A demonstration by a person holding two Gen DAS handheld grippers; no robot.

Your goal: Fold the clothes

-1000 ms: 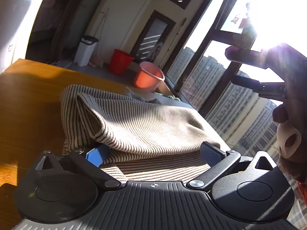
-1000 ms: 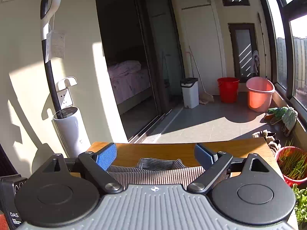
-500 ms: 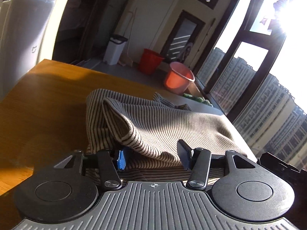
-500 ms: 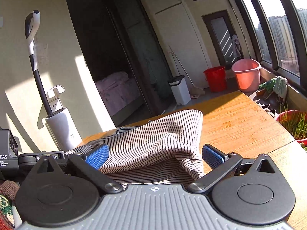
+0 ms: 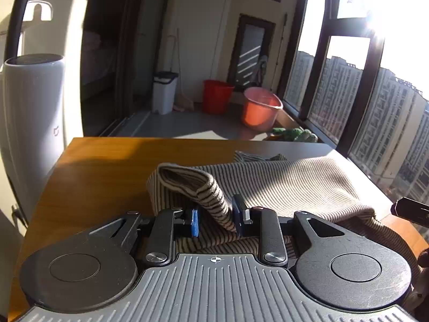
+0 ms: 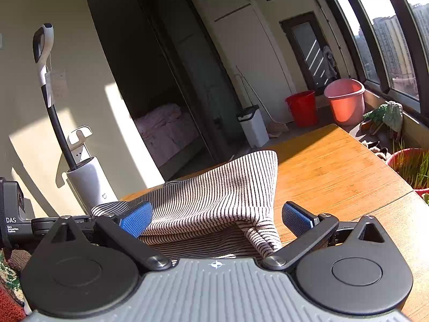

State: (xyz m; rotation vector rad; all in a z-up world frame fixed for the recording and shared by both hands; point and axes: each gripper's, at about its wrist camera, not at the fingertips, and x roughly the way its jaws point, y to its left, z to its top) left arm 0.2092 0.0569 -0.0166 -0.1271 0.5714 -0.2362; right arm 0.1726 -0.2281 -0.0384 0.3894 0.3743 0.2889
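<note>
Striped garment lay bunched on the wooden table, cream with thin dark stripes, partly folded over itself. Left gripper had its blue pads nearly together, pinching a rolled fold of the cloth between them; the fold rose up and curled back just behind the fingers. Rest of the cloth spread away toward the window side of the table, sunlit on top.

Right gripper stood wide open, blue pads well apart, gripping nothing. Striped garment sat between and past its fingers, one corner lifted in a peak, a loose fold hanging near the right-hand pad; whether cloth touched that pad, could not tell. Dark body of the left device showed at the left edge of the right wrist view.

Background: white cylindrical appliance beside the table, white bin, red bucket and pink bucket on the floor near big windows. Potted green plant in a red pot by the table's far corner.
</note>
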